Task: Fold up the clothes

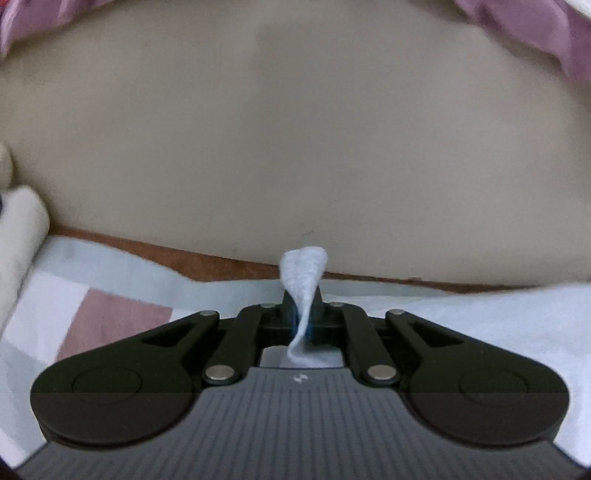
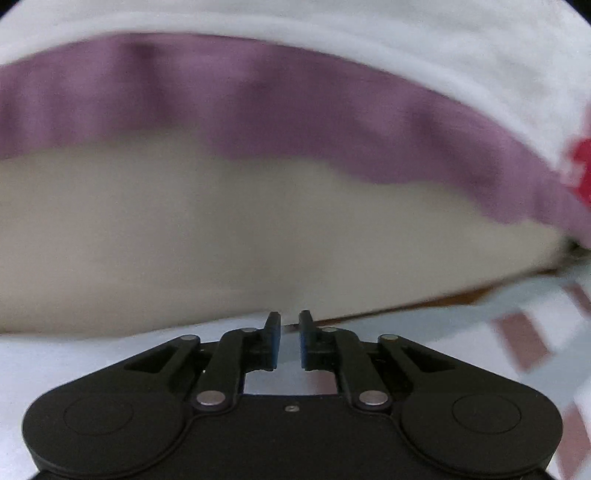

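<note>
My left gripper (image 1: 303, 308) is shut on a pinch of white garment (image 1: 303, 275), whose edge sticks up in a twisted tuft between the fingers. The rest of that white garment (image 1: 509, 317) spreads low to the right, over the bed. In the right wrist view my right gripper (image 2: 289, 334) stands open by a narrow gap. Its blue pads (image 2: 275, 345) have nothing between them. White cloth (image 2: 74, 354) lies under and to the left of it. The view is blurred.
A bedspread (image 1: 92, 317) with pink, white and pale blue squares lies under the garment, also showing as bedspread (image 2: 524, 332) on the right. Behind it run a brown edge (image 1: 221, 260) and a beige surface (image 1: 295, 147). Purple cloth (image 2: 258, 103) and white cloth (image 2: 332, 26) with a red mark hang above. A cream roll (image 1: 20, 229) sits far left.
</note>
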### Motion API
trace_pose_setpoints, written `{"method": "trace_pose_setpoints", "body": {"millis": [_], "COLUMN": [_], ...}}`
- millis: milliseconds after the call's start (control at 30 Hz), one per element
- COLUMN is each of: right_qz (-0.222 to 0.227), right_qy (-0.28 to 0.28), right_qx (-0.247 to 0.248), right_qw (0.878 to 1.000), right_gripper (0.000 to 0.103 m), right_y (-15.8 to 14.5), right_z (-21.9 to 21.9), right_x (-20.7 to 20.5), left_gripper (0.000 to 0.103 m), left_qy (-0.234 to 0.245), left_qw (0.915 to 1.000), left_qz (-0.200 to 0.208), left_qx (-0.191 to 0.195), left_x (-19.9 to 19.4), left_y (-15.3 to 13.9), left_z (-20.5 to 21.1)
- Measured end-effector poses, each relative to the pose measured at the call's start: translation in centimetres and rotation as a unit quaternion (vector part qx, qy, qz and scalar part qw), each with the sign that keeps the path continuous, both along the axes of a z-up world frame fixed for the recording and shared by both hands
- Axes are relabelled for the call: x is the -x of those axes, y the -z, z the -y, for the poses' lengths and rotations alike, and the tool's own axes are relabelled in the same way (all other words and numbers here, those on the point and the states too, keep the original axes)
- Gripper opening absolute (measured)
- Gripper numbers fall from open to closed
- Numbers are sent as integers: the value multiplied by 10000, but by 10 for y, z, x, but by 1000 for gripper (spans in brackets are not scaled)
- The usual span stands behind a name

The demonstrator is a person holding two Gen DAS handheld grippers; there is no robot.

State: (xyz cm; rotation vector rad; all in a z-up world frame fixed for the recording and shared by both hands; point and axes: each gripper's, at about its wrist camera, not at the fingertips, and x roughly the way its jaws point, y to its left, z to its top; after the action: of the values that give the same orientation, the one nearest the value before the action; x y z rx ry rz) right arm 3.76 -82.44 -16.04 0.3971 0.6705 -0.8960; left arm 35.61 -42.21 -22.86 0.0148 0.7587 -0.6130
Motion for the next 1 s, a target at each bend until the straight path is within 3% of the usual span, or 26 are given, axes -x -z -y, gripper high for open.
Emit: {"method": "trace_pose_setpoints", "body": {"millis": [100, 133, 167, 200, 267, 333, 367, 467, 500, 533, 567, 700, 800, 867, 1000], "right_qz": [815, 1042, 1215, 1332, 1556, 1771, 1760, 1338, 1230, 1080, 985, 1236, 1511, 1612, 1179], "right_qy": [40, -39, -90, -82, -133, -467, -582, -595, -573, -612, -753, -1198, -1325, -1330, -1417], "right_qx": [-903, -1229, -1518, -1711, -2059, -2586, -2597, -1995, -1831, -1599, -1363, -97, 659, 900, 1184], "right_qw": [9926, 9869, 9809, 9762, 9660, 9485, 9477, 9689, 9737, 9793, 9829, 9850, 9774, 9738, 9757], "right_gripper": [23, 28, 41, 48, 54, 55, 59, 60, 53, 35, 7, 6, 6, 6, 5], "right_y": [4, 6, 10, 12, 16, 24, 24, 17, 16, 13, 9, -24, -60, -75, -85], "right_z": [18, 22, 26, 28, 30, 31, 29, 19, 16, 11, 4, -48, -74, -75, -68], "right_x": [22, 29, 34, 37, 39, 30, 25, 1, -6, -14, -19, -4, 17, 23, 6], "left_gripper": [5, 5, 5, 5, 5, 5, 4, 3, 3, 3, 3, 3, 3, 4, 4], "left_qy": [-108, -97, -80, -64, -28, 20, 88, 371, 514, 664, 834, 1416, 1399, 1072, 747], "left_qw": [9976, 9962, 9946, 9928, 9885, 9836, 9820, 9846, 9839, 9824, 9801, 9641, 9508, 9612, 9804], "left_qz": [-488, -605, -716, -826, -1028, -1207, -1252, -1067, -1008, -957, -860, -236, 254, 306, 400], "left_qx": [480, 616, 743, 870, 1107, 1341, 1409, 1332, 1384, 1462, 1580, 2234, 2752, 2525, 1778], "left_x": [-12, -16, -19, -23, -28, -31, -31, -24, -20, -17, -12, 5, 10, -2, 11], "left_y": [1, 3, 5, 7, 9, 12, 13, 7, 2, -4, -12, -50, -64, -83, -85], "left_z": [-10, -12, -15, -18, -23, -27, -27, -22, -22, -22, -25, -49, -71, -79, -67]}}
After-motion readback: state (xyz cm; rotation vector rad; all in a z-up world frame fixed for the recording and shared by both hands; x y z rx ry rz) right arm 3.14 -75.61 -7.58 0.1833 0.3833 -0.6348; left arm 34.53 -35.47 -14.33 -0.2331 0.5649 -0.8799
